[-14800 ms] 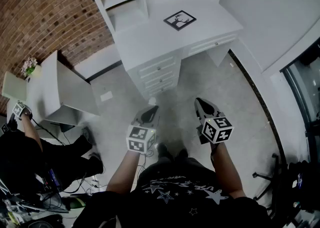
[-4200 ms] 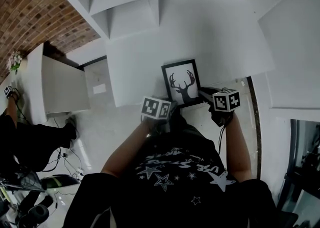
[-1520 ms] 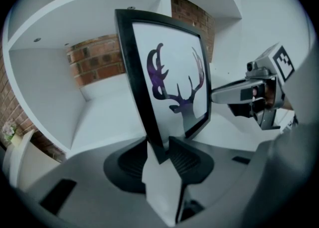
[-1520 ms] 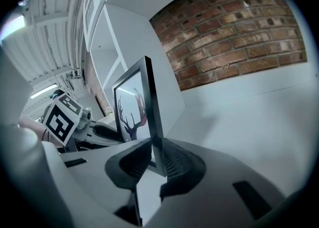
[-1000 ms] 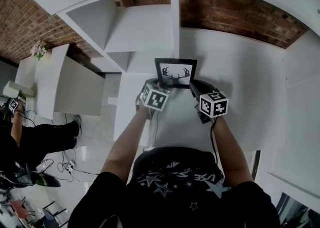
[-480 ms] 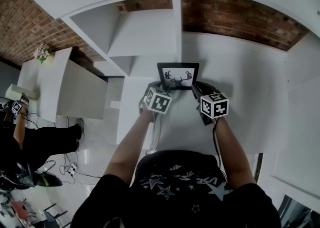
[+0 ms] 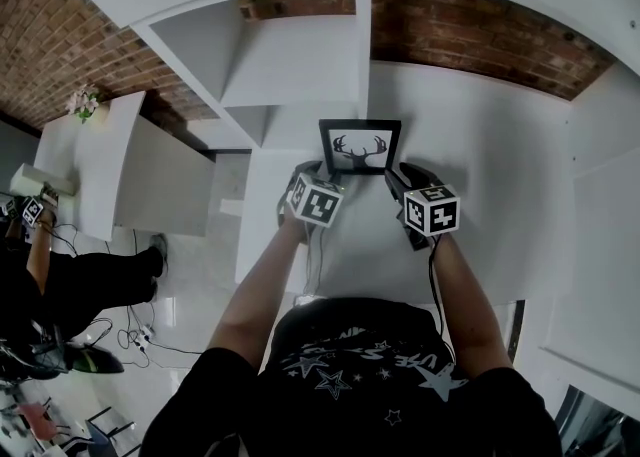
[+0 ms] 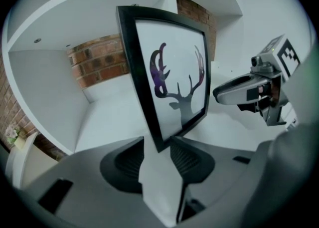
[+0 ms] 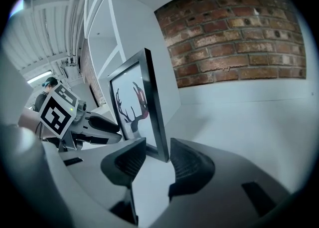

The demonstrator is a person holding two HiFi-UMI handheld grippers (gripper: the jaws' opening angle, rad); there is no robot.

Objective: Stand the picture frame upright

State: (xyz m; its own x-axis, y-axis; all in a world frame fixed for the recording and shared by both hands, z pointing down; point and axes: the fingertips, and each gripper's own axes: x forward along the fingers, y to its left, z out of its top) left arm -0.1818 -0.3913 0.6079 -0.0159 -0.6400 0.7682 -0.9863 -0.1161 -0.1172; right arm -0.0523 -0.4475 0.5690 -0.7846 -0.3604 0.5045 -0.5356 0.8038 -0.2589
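The picture frame (image 7: 360, 147), black-edged with a dark deer-head silhouette on white, is seen standing upright on the white bench (image 7: 480, 175), set between the two grippers and just beyond their tips. Its lower left corner is placed between the pads of the left gripper (image 8: 158, 152), whose jaws are held apart. A strip of white bench is visible between the frame and the left-hand pad, while the right-hand pad lies just beside the frame's bottom edge; no pressing can be made out.

The frame's right edge is found between the pads of the right gripper (image 9: 157, 154). These jaws have just been opening, and they are now spread, with a clear gap shown on the side of the printed face and the other pad close beside the frame's rear. The frame is seen edge-on from this gripper and at a slant from the left one.

Ahead of both grippers, behind the frame, a red brick wall (image 7: 470, 30) is seen above the bench. White shelf compartments (image 7: 290, 60) are set ahead of the left gripper and to its left.
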